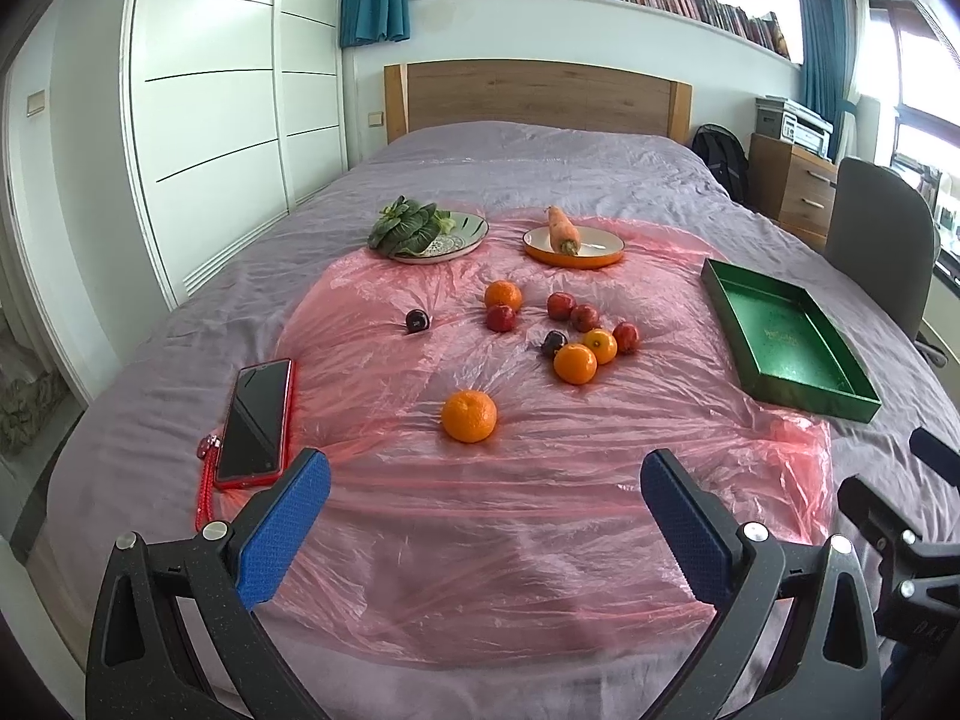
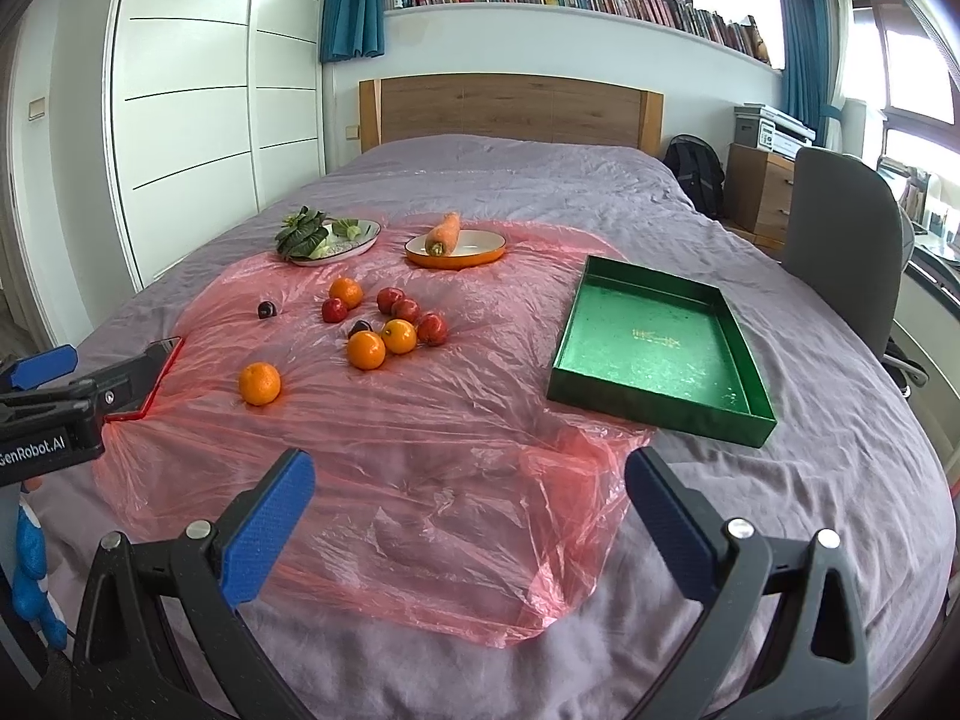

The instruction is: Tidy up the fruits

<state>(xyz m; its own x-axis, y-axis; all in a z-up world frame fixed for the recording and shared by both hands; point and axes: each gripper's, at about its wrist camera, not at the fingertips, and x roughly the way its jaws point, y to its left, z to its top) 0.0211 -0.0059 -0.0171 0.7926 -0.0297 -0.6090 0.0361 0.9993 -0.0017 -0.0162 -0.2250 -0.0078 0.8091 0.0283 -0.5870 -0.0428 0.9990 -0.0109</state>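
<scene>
Several oranges, small red fruits and dark plums lie on a pink plastic sheet point(image 1: 480, 498) on the bed. The nearest orange point(image 1: 469, 415) lies alone; it also shows in the right wrist view point(image 2: 260, 383). A cluster of fruit point(image 1: 585, 336) lies farther back, also seen in the right wrist view point(image 2: 390, 327). An empty green tray point(image 1: 786, 342) sits at the right, also in the right wrist view point(image 2: 654, 348). My left gripper point(image 1: 486, 516) is open and empty, short of the nearest orange. My right gripper point(image 2: 471, 516) is open and empty above the sheet's near edge.
A red-cased phone point(image 1: 255, 420) lies at the sheet's left edge. A plate of greens point(image 1: 429, 231) and an orange plate with a carrot point(image 1: 573, 243) stand at the back. A grey chair point(image 2: 840, 240) stands by the bed's right side.
</scene>
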